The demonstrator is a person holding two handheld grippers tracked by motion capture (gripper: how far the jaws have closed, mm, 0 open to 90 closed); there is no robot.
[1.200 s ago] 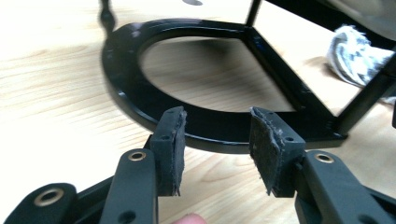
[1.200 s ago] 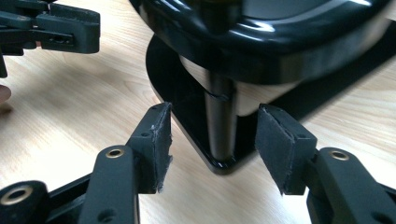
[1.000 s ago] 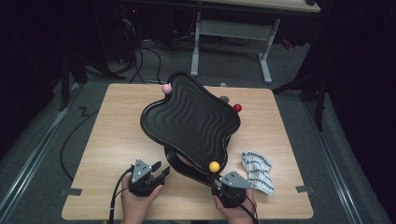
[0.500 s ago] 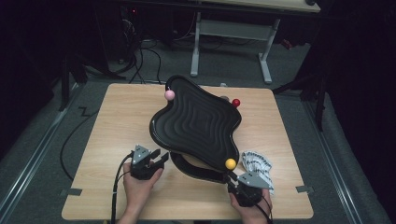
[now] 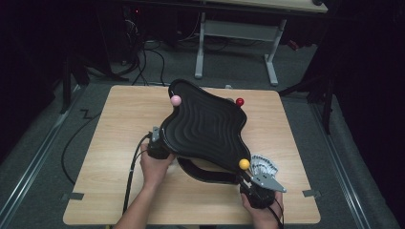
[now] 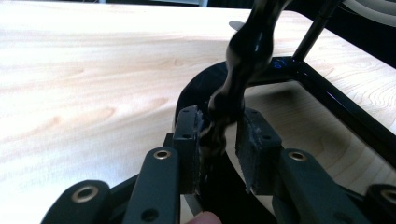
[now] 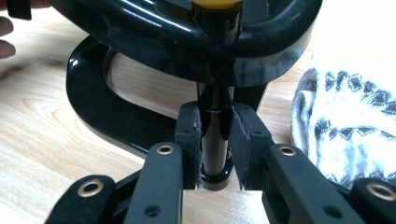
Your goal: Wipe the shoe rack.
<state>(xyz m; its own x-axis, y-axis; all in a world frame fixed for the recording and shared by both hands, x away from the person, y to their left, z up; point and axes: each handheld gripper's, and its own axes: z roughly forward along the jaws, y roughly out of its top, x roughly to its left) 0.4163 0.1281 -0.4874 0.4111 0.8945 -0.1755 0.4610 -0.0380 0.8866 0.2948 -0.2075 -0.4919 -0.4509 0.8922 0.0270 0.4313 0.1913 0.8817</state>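
a dim room with cables on grey floor surrounds a light wooden worktop (image 5: 119, 143). on it stands a glossy black wavy tray (image 5: 205, 129) on a curved black base (image 5: 205, 171), tilted over the worktop's middle, with ball-topped posts at its corners: pink ball (image 5: 175, 100), red ball (image 5: 239, 101), yellow ball (image 5: 244, 164). the left claw (image 5: 160, 143) is closed on the tray's rippled rim (image 6: 238, 60) at its near-left edge. the right claw (image 5: 248, 183) is closed around the black post (image 7: 215, 135) under the yellow ball. a black-and-white patterned cloth (image 5: 263, 164) lies just beside the right claw.
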